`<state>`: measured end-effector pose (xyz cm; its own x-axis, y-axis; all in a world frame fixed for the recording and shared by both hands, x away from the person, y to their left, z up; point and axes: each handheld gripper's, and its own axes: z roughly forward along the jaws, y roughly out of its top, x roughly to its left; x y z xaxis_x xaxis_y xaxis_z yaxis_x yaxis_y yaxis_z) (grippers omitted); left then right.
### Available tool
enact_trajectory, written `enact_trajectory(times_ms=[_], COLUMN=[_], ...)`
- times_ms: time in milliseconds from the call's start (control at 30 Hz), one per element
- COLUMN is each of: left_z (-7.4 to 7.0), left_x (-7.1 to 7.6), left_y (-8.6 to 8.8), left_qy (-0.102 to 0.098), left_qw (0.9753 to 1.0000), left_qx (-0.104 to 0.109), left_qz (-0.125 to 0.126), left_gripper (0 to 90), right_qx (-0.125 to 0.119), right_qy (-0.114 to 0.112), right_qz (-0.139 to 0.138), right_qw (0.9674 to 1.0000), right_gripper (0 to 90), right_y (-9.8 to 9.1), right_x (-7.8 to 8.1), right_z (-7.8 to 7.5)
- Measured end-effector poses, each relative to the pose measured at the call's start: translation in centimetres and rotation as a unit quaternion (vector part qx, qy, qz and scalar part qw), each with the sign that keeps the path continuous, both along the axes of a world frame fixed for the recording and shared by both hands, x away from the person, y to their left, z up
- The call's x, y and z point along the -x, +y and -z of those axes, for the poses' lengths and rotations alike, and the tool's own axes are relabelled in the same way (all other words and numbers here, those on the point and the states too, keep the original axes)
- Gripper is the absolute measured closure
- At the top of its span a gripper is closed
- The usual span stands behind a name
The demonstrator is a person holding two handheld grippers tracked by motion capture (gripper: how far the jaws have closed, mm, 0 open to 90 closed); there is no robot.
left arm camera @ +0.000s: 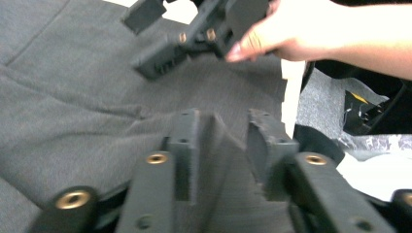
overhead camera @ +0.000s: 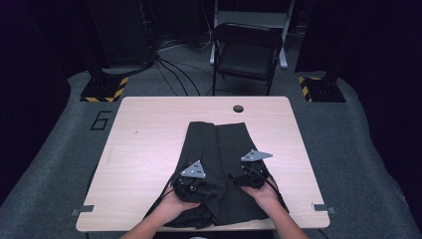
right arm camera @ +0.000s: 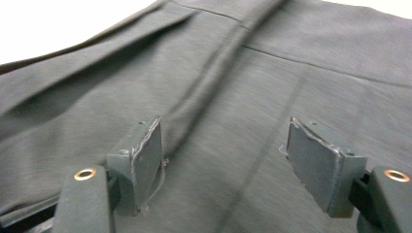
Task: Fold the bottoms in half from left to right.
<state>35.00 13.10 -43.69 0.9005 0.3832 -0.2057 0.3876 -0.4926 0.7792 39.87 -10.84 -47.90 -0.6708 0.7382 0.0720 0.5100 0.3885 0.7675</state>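
Trousers [overhead camera: 219,164], dark grey and folded, lie along the table [overhead camera: 144,149], under both grippers at the near edge. Left gripper [left arm camera: 223,141] has a raised ridge of the cloth standing between its jaws; the pads sit close on either side, but I can't tell whether they are pressing on it. Right gripper [right arm camera: 243,160] is spread wide above flat cloth, grasping nothing, with a long crease running away from just beside its left pad. From the left gripper, the right one shows ahead, held in a hand [left arm camera: 291,31] over the fabric. Beyond both, the trousers stretch on toward a hole [overhead camera: 238,108] in the tabletop, then a chair [overhead camera: 246,52].
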Motion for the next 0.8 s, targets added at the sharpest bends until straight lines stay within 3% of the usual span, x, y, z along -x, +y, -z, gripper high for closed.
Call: enact_trajectory(times_ms=[200, 400, 600, 633, 700, 800], left_z=[-0.5, 0.4, 1.7, 2.0, 2.4, 3.2], left_x=[-0.3, -1.2, -2.4, -2.5, -2.8, -3.3], left_y=[1.8, 4.3, 6.8, 7.1, 7.7, 8.3], left_qy=[-0.011, -0.014, -0.017, -0.015, -0.011, -0.011], left_qw=[0.9996, 0.9977, 0.9933, 0.9914, 0.9902, 0.9872], left_qx=[-0.006, -0.016, -0.02, -0.015, -0.014, -0.03], left_qz=[-0.024, -0.064, -0.112, -0.129, -0.138, -0.156], left_gripper=[49.5, 44.1, 39.9, 39.7, 39.7, 39.8], right_qx=[0.012, 0.043, 0.096, 0.101, 0.106, 0.098], right_qy=[0.006, 0.021, 0.036, 0.041, 0.04, 0.044], right_qz=[-0.04, -0.075, -0.084, -0.086, -0.091, -0.084], right_qw=[0.9991, 0.9961, 0.9911, 0.9903, 0.9894, 0.9907], right_gripper=[28.0, 28.0, 28.0, 28.0, 28.1, 28.1], right_y=[1.7, 3.0, 3.5, 3.5, 3.4, 3.2], right_x=[0.6, 0.8, 1.2, 1.3, 1.5, 1.7], right_z=[-0.1, 0.6, 2.1, 2.3, 2.7, 2.8])
